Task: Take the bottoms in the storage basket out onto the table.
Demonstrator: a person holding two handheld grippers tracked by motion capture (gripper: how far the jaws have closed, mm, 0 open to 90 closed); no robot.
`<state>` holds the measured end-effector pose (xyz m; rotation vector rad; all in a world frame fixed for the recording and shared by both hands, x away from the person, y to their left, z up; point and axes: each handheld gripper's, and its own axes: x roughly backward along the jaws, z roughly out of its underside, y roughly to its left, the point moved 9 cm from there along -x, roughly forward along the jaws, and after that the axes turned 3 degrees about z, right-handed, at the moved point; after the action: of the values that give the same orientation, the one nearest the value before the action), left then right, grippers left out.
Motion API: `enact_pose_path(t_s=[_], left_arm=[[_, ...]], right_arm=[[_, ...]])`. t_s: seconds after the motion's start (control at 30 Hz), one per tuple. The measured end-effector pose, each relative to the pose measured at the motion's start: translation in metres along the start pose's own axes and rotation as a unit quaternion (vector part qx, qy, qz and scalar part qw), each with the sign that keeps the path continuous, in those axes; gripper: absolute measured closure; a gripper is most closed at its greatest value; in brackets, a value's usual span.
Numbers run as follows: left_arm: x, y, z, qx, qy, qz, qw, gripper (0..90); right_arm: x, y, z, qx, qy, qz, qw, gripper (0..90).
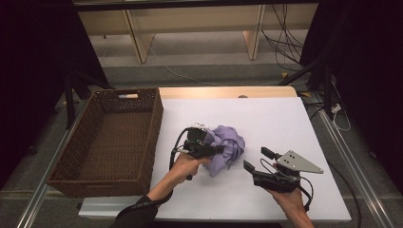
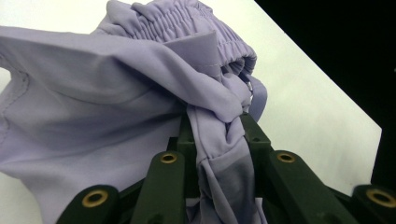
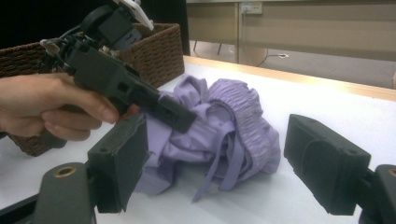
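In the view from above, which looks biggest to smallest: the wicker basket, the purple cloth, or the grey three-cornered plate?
1. Wicker basket, by far the largest.
2. Purple cloth, bunched up and pinched in the left claw.
3. Grey three-cornered plate, smallest, though it sits a little higher and nearer the camera.

1. Soft, matt lilac cloth garment with a gathered elastic waistband, crumpled.
2. Dark brown woven wicker basket, rough, at left.
3. Smooth matt white table, pale wood edge at far side.
4. Matt black plastic left gripper, brass-coloured rivets.
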<state>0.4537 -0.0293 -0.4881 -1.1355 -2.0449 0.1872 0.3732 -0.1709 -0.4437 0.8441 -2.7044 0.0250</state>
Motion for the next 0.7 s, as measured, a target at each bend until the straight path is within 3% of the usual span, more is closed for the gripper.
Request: enact_pose_path(t_s=[0.7], left_arm=[[-0.013, -0.008, 0.009, -0.005, 0.019, 0.012, 0.9997, 69.5]], right_arm=[[0.001, -0.005, 0.0, -0.003, -0.004, 0.001, 1.0, 23.0]])
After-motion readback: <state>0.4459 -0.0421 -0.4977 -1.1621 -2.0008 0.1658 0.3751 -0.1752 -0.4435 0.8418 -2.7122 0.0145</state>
